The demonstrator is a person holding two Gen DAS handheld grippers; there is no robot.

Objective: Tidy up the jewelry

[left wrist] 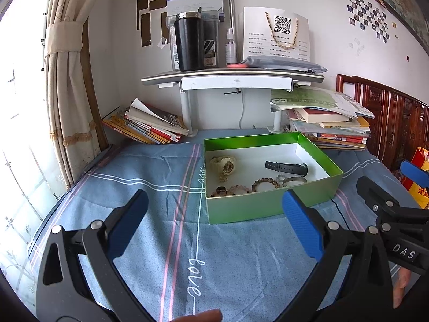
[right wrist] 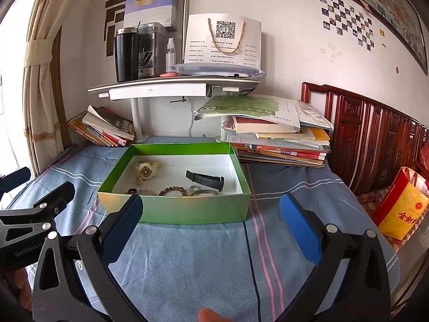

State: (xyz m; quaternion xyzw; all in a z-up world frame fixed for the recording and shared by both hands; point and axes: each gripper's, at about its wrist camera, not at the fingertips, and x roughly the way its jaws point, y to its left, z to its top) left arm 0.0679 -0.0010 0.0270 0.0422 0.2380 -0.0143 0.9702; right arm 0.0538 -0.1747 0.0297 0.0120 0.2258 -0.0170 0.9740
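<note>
A green box (left wrist: pixel 257 206) (right wrist: pixel 174 209) with a white floor sits on the blue cloth. Inside lie a cream watch (left wrist: pixel 224 164) (right wrist: pixel 146 170), a black watch (left wrist: pixel 287 167) (right wrist: pixel 206 178), bead bracelets (left wrist: pixel 265 183) (right wrist: pixel 171 190), a silver bangle (left wrist: pixel 294 181) (right wrist: pixel 203 193) and small rings (left wrist: pixel 221 189). My left gripper (left wrist: pixel 214 214) is open and empty, just in front of the box. My right gripper (right wrist: pixel 211 214) is open and empty, also in front of the box. Each gripper shows at the edge of the other's view.
Book stacks lie behind the box at left (left wrist: pixel 150 126) and right (left wrist: pixel 329 123). A white shelf (left wrist: pixel 233 76) above holds a black tumbler (left wrist: pixel 187 43) and a paper bag. A wooden headboard (right wrist: pixel 375 139) and a red-yellow bag (right wrist: pixel 402 209) stand at right. A curtain hangs at left.
</note>
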